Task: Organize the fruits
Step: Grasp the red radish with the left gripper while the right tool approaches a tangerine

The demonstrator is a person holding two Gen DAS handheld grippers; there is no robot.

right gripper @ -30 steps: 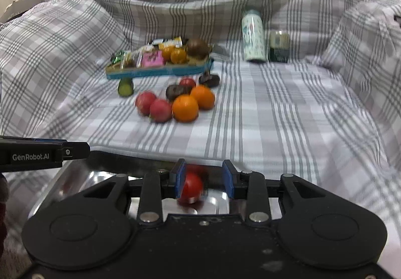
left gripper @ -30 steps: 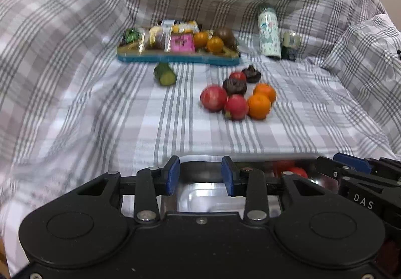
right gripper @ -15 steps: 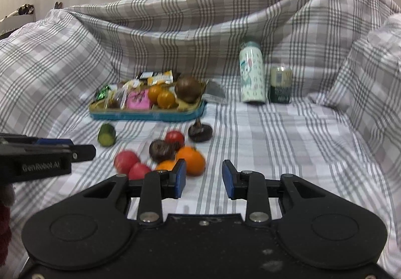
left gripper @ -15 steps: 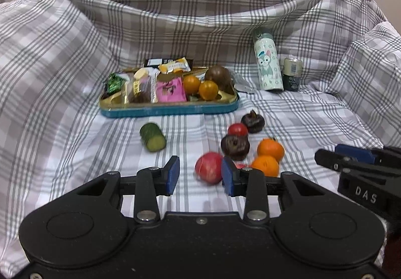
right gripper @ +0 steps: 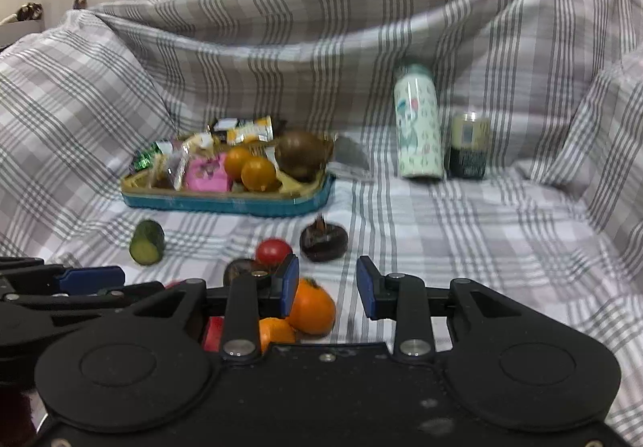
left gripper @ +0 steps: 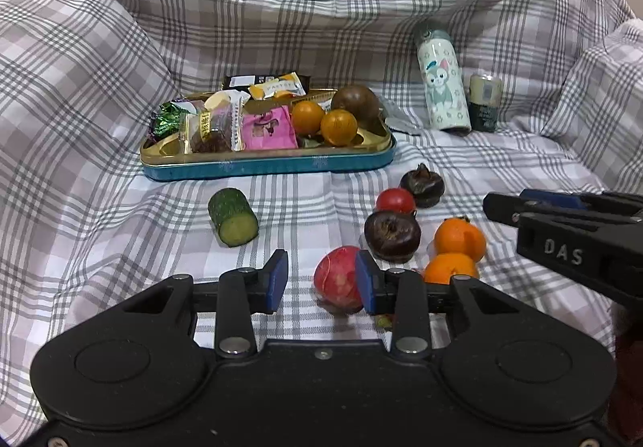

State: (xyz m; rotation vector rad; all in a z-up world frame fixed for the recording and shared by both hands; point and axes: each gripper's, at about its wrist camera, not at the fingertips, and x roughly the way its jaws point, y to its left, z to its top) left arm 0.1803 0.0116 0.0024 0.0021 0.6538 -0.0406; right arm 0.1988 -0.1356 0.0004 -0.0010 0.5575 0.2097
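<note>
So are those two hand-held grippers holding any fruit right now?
No. The left hand-held gripper is open, its gap empty beside the red fruit. The right hand-held gripper is open too, over bare cloth.

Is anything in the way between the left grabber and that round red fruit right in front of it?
Nothing visible blocks it. The left gripper is open, and the red fruit sits just ahead, partly behind its right finger. A dark fruit and two oranges crowd the fruit's far right side.
</note>
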